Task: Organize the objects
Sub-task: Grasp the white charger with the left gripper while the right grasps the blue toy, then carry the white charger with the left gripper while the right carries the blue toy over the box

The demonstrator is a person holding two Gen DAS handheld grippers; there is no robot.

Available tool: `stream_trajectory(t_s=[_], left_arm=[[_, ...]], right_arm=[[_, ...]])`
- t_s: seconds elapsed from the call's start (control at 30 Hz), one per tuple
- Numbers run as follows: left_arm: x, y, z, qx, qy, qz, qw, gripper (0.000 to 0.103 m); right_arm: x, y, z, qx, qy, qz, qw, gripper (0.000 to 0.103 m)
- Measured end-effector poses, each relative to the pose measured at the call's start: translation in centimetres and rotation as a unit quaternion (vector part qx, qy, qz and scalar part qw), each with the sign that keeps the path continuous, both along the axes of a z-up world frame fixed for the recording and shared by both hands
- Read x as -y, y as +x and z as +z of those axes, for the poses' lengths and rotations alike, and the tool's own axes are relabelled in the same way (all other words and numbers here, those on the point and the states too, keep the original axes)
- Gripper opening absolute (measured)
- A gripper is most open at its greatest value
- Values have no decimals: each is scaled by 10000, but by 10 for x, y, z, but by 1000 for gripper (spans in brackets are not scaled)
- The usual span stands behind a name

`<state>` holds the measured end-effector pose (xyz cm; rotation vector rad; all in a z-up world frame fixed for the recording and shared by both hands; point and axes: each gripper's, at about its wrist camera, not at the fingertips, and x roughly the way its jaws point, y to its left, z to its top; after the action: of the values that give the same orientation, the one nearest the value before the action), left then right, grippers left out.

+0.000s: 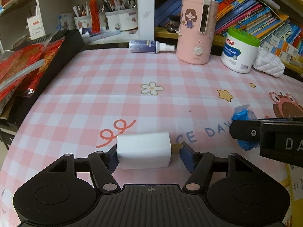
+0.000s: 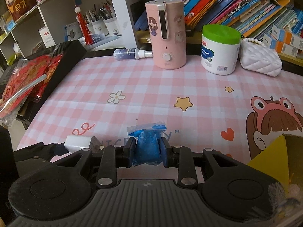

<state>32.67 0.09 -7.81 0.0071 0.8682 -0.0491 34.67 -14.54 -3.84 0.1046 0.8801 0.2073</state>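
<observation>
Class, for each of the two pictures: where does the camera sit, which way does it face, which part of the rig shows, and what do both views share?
Left wrist: on the left gripper, looking down over the checked mat toward the shelves; its fingers flank a white charger, and the right gripper's side enters at right.
Right wrist: on the right gripper, facing likewise; its pads squeeze a blue bag.
Shared: charger, bag, pink humidifier, green-lidded jar.

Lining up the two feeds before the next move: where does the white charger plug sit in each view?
Left wrist view: white charger plug, bottom centre, between the left hand-held gripper's fingers.
Right wrist view: lower left, partly hidden.
Shared landmark: pink humidifier at the mat's far edge.
</observation>
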Motion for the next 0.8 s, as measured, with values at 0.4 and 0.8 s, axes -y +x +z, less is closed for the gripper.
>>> stream_trajectory(t_s=[0.4,0.8], left_arm=[[-38,-43,41,126,-482,184,9986,65],[-66,-119,63,183,-711,175,9971,65]], right_arm=[[-1,-19,9,42,4,123,9999,26],[-17,-81,15,50,-109,436,9990,26]])
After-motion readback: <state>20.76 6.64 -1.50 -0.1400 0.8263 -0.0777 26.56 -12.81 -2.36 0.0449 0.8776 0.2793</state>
